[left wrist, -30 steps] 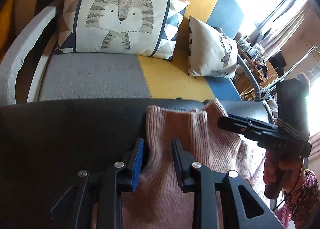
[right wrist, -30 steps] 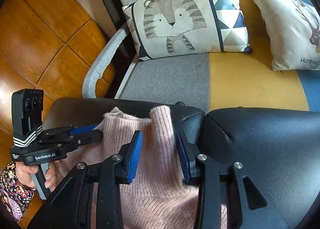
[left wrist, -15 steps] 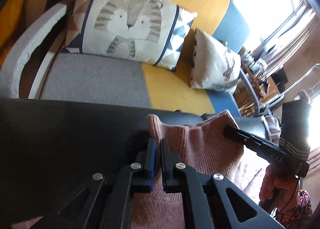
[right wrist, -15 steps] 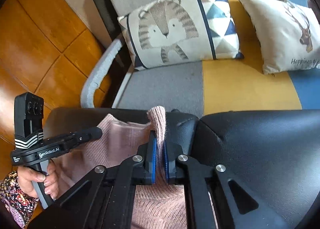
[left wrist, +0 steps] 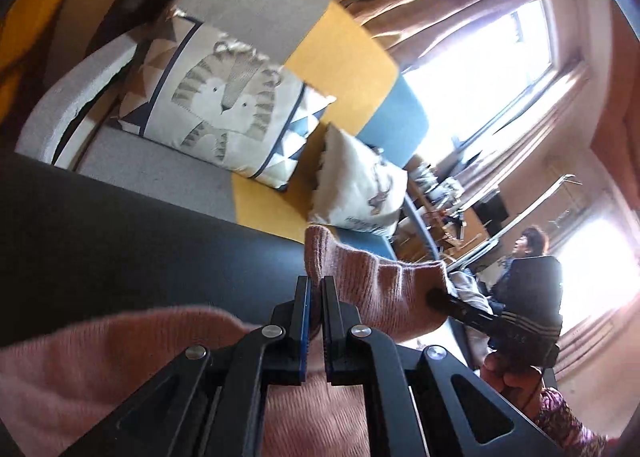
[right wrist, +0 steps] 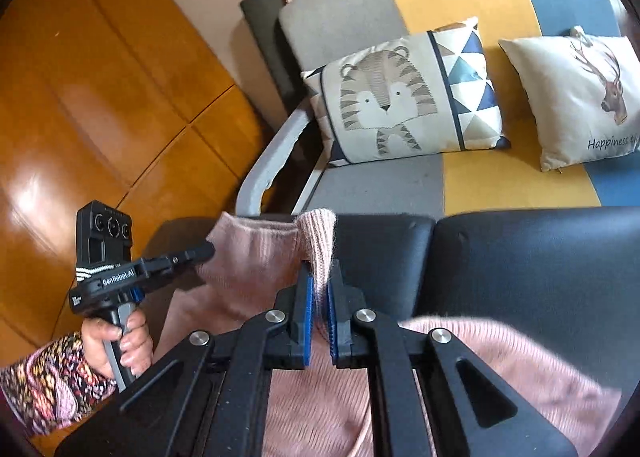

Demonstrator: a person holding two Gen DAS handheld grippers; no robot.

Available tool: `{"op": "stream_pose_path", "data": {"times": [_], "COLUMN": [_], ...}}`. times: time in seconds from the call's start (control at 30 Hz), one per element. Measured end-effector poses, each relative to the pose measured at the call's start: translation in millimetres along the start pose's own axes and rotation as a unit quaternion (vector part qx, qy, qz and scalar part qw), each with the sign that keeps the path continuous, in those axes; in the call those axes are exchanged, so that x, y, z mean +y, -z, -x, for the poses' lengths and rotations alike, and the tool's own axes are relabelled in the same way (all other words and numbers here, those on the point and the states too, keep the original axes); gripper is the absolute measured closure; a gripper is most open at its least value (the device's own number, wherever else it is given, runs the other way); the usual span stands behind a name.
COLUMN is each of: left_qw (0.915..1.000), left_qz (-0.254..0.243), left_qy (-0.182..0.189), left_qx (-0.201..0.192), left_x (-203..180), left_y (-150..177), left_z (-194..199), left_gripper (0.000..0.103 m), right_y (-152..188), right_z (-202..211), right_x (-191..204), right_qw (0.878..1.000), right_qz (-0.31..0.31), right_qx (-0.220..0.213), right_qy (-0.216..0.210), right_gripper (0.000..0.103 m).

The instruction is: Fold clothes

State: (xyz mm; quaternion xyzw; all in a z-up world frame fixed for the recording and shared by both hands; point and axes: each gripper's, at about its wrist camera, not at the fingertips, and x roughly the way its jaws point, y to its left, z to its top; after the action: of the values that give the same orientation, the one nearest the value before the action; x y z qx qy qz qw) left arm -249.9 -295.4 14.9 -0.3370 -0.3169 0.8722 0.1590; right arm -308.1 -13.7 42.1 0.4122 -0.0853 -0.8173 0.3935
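Observation:
A pink knitted sweater (left wrist: 372,285) lies over a black padded surface (left wrist: 120,237), its far edge lifted off it. My left gripper (left wrist: 316,279) is shut on one corner of that edge, a fold of knit pinched between its blue pads. In the right wrist view my right gripper (right wrist: 320,273) is shut on the other corner of the sweater (right wrist: 256,253). The edge hangs stretched between the two. Each view shows the other gripper: the right gripper (left wrist: 434,295) at the right, the left gripper (right wrist: 202,251) at the left, held by a hand in a patterned sleeve (right wrist: 52,381).
Behind the black surface (right wrist: 540,265) stands a grey, yellow and blue sofa (right wrist: 500,185) with a tiger cushion (right wrist: 400,101) and a deer cushion (right wrist: 580,97). Orange wooden floor (right wrist: 100,117) lies to the left. A person (left wrist: 528,245) and cluttered shelves sit by the bright window.
Both grippers closed on the sweater's far edge, one at each corner, then rose and tilted, lifting that edge off the black surface.

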Motion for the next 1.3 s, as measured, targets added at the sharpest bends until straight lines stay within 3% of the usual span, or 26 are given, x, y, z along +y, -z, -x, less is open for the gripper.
{"op": "stream_pose_path", "data": {"times": [0.17,0.37,0.47,0.5,0.6,0.87,0.93,1.03,1.1,1.2,1.3], "left_qw": [0.9995,0.9997,0.9995,0.9995,0.9996,0.9973,0.9973,0.9985,0.9977,0.9927,0.9845], "left_qz": [-0.031,-0.021,-0.020,-0.020,-0.022,-0.018,-0.006,0.023,0.053,0.108,0.159], "left_qy": [0.004,-0.013,-0.019,-0.019,-0.010,-0.009,-0.007,0.009,0.024,0.043,0.056], "left_qx": [-0.008,0.001,0.012,0.015,0.017,0.070,0.073,0.049,0.034,0.031,0.047], "left_x": [-10,3,9,10,11,19,22,24,25,26,28], "left_y": [37,84,103,108,117,138,142,140,136,130,129], "left_z": [20,22,20,20,25,45,55,68,70,59,40], "left_gripper": [0.099,0.099,0.099,0.099,0.098,0.098,0.099,0.099,0.098,0.087,0.080], "right_y": [44,90,103,108,120,140,144,146,146,151,154], "right_z": [2,-5,-7,-7,-1,11,19,31,35,26,15], "right_x": [14,13,5,3,-4,0,0,-6,-12,-19,-20], "right_qw": [1.000,0.999,0.999,0.999,0.999,0.997,0.997,0.998,0.995,0.983,0.978], "right_qz": [0.027,0.037,0.017,0.010,-0.016,0.016,0.014,-0.036,-0.084,-0.160,-0.187], "right_qx": [0.008,0.022,0.030,0.032,0.033,0.078,0.077,0.055,0.039,0.035,0.045], "right_qy": [0.010,0.023,0.011,0.006,-0.013,0.007,0.019,-0.008,-0.033,-0.081,-0.081], "right_gripper": [0.097,0.097,0.095,0.088,0.085,0.080,0.080,0.079,0.063,0.057,0.057]}}
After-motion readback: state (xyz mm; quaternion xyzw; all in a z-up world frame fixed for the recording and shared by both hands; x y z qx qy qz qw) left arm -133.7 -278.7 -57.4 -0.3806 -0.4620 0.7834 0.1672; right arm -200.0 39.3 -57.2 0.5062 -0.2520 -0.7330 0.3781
